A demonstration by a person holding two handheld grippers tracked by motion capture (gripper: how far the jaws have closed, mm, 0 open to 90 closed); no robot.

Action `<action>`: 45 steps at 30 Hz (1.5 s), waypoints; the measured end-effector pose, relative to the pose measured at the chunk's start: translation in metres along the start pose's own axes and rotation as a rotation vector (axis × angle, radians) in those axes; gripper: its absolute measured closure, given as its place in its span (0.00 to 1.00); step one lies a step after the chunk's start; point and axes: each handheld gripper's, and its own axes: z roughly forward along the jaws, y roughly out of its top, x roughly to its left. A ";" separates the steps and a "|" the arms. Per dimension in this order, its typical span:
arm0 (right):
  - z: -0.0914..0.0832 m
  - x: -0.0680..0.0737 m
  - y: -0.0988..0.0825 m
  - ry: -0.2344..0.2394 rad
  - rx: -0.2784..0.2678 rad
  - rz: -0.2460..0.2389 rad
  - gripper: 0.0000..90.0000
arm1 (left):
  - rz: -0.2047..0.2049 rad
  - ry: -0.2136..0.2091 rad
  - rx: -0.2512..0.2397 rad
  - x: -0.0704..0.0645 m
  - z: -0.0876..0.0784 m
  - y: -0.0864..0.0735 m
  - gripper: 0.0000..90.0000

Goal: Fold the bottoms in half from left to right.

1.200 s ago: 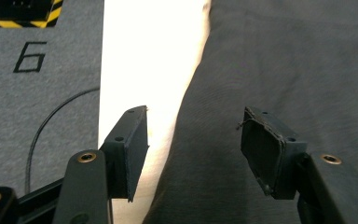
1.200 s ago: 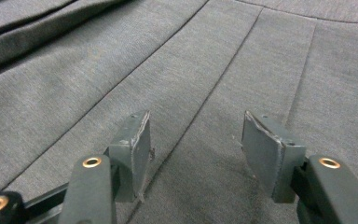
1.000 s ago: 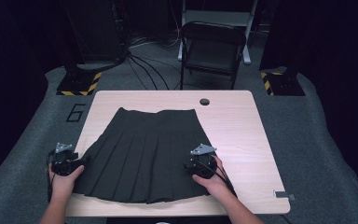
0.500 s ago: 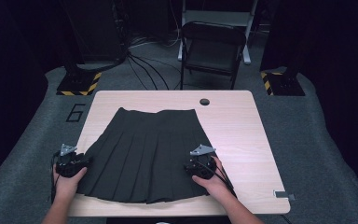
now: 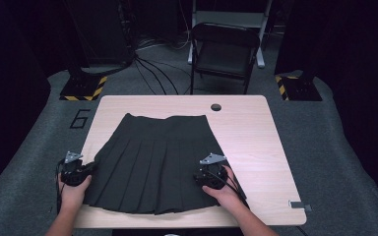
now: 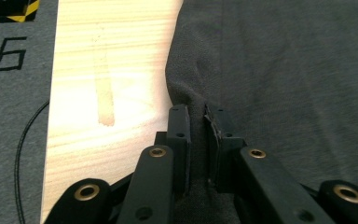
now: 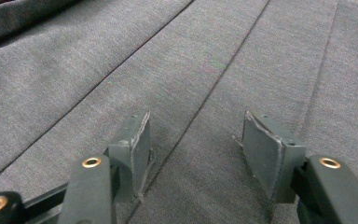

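While closing, left hand-held gripper (image 6: 197,140) pinching skirt (image 5: 152,157) edge.

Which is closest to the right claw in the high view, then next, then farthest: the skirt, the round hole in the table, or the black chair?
From the right claw:
1. Skirt: right under it, on the table.
2. Round hole: near the table's far edge.
3. Black chair: on the floor beyond the table.

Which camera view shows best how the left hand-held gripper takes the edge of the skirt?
The left gripper view: the left hand-held gripper has just closed on the skirt edge beside bare table. The high view shows it small, at the skirt's left side. The right gripper view shows pleats.
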 end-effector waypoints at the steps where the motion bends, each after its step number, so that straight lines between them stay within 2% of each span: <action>1: 0.000 0.000 0.000 0.001 0.001 0.001 0.46 | 0.011 -0.003 0.008 0.000 -0.001 0.001 0.90; 2: 0.000 0.000 0.000 0.004 0.003 0.003 0.46 | 0.011 -0.012 0.012 -0.001 -0.003 0.003 0.90; 5: 0.000 0.001 -0.001 0.002 0.004 0.003 0.46 | 0.000 -0.038 -0.023 -0.009 -0.006 0.008 0.91; 7: 0.001 0.001 -0.001 0.003 0.002 -0.007 0.46 | 0.024 -0.048 -0.039 -0.014 -0.010 0.015 0.91; 11: 0.001 0.003 -0.002 -0.004 -0.005 0.015 0.45 | 0.043 -0.076 -0.059 -0.025 -0.019 0.027 0.92; 13: 0.002 0.003 -0.002 -0.009 -0.008 0.002 0.45 | 0.057 -0.090 -0.067 -0.033 -0.021 0.034 0.92; 17: 0.002 0.004 -0.003 -0.009 -0.011 0.003 0.45 | 0.090 -0.107 -0.053 -0.044 -0.024 0.044 0.93; 18: 0.002 0.004 -0.003 -0.012 -0.010 0.004 0.45 | 0.098 -0.101 -0.064 -0.048 -0.023 0.046 0.93; 19: 0.002 0.004 -0.003 -0.010 -0.010 0.004 0.45 | 0.109 -0.111 -0.046 -0.050 -0.025 0.049 0.93; 22: 0.002 0.004 -0.003 -0.009 -0.008 0.006 0.45 | 0.129 -0.129 -0.037 -0.057 -0.028 0.056 0.93; 25: 0.002 0.004 -0.003 -0.010 -0.007 0.006 0.44 | 0.145 -0.142 -0.055 -0.066 -0.030 0.062 0.93; 29: 0.002 0.005 -0.004 -0.013 -0.015 0.003 0.44 | 0.203 -0.157 -0.041 -0.080 -0.032 0.071 0.93; 31: 0.001 0.006 -0.005 -0.016 -0.015 0.017 0.45 | 0.211 -0.167 -0.047 -0.088 -0.032 0.075 0.93; 33: 0.001 0.005 -0.005 -0.014 -0.017 -0.008 0.45 | 0.223 -0.181 -0.054 -0.094 -0.032 0.078 0.93; 38: 0.001 0.005 -0.005 -0.012 -0.020 0.002 0.44 | 0.243 -0.202 -0.065 -0.110 -0.031 0.086 0.93; 40: 0.001 0.005 -0.006 -0.009 -0.021 0.002 0.44 | 0.272 -0.208 -0.075 -0.119 -0.030 0.090 0.93; 45: 0.002 0.005 -0.005 -0.009 -0.021 0.005 0.44 | 0.304 -0.257 -0.084 -0.138 -0.030 0.093 0.93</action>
